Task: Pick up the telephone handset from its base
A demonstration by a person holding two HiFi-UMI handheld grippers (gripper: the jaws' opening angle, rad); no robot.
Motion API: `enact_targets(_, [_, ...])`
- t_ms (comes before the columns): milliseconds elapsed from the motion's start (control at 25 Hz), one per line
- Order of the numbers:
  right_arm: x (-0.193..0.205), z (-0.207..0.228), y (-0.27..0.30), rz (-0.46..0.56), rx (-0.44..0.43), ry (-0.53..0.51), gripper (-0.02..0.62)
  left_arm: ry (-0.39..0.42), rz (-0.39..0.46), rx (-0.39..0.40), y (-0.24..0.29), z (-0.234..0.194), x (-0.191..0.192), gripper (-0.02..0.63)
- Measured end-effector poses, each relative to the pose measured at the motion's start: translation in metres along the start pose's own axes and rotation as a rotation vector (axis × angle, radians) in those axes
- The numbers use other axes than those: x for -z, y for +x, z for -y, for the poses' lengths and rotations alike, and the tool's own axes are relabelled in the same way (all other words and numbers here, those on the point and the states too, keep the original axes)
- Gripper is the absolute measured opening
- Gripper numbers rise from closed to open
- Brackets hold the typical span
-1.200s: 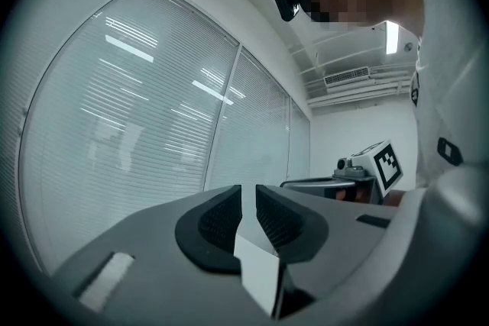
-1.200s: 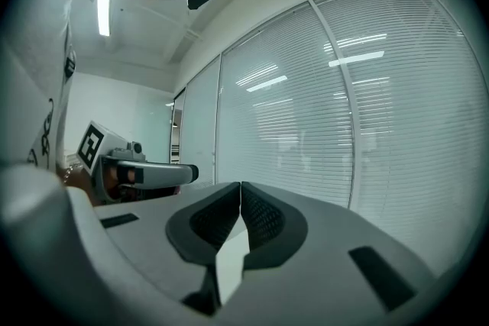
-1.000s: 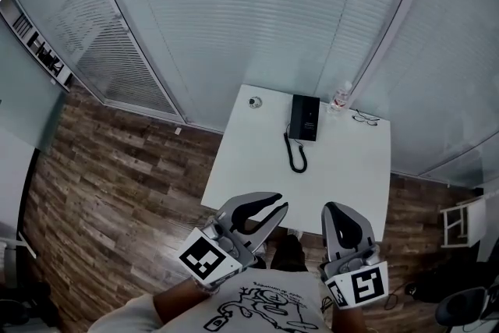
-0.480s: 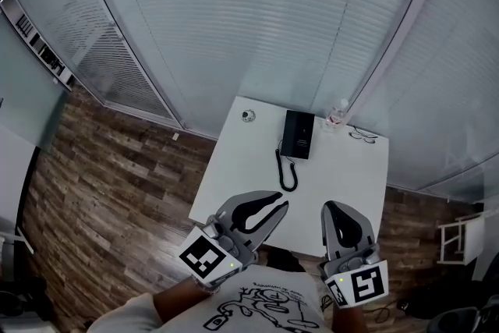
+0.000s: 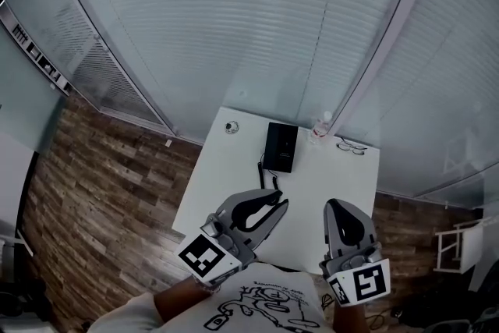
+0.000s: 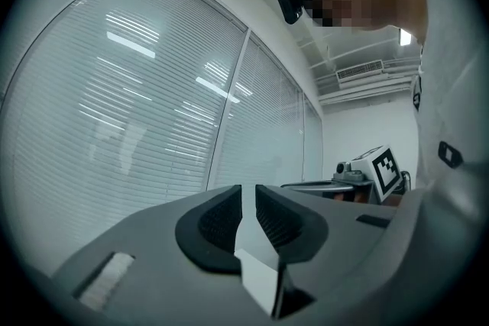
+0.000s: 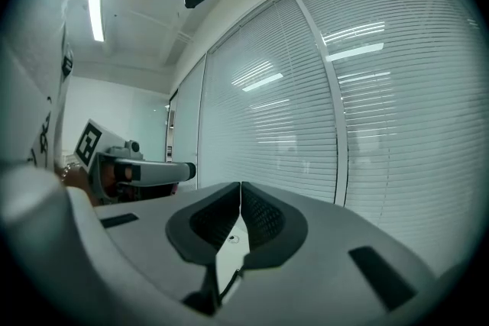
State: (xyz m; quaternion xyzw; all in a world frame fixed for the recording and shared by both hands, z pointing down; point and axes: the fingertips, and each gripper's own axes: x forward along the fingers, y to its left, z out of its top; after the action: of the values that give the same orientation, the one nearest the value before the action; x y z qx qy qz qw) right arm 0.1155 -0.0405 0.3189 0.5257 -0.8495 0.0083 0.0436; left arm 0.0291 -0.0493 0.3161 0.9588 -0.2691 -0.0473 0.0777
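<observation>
Head view: looking down on one white table (image 5: pixel 234 175) set against blinds (image 5: pixel 257 27). At its far side, one telephone handset (image 5: pixel 273 146) lying on its black base (image 5: pixel 286 148), one coiled cord (image 5: pixel 262 168) trailing toward the near edge. Alongside, one small bottle (image 5: pixel 318 126), one pair of glasses (image 5: pixel 349 146), one small round object (image 5: pixel 231 127). Two grippers over the near edge, well apart from the handset: left gripper (image 5: pixel 279 201) with jaws a narrow slit apart, nothing between; right gripper (image 5: pixel 337 208) with jaw tips pressed together, empty.

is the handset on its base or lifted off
On its base: the handset lies flat along the black phone base on the table, nothing lifting it.
</observation>
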Motion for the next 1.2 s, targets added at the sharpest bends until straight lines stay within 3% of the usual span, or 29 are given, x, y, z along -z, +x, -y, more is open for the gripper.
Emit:
enact_targets(600, [0.003, 0.072, -0.017, 0.018, -0.019, 0.006, 0.006, -0.006, 0.011, -0.023, 0.070, 0.027, 0.005, 0.051])
enact_targets(1200, [0.007, 0.038, -0.004, -0.008, -0.023, 0.017, 0.006, -0.032, -0.007, -0.032, 0.037, 0.009, 0.011, 0.041])
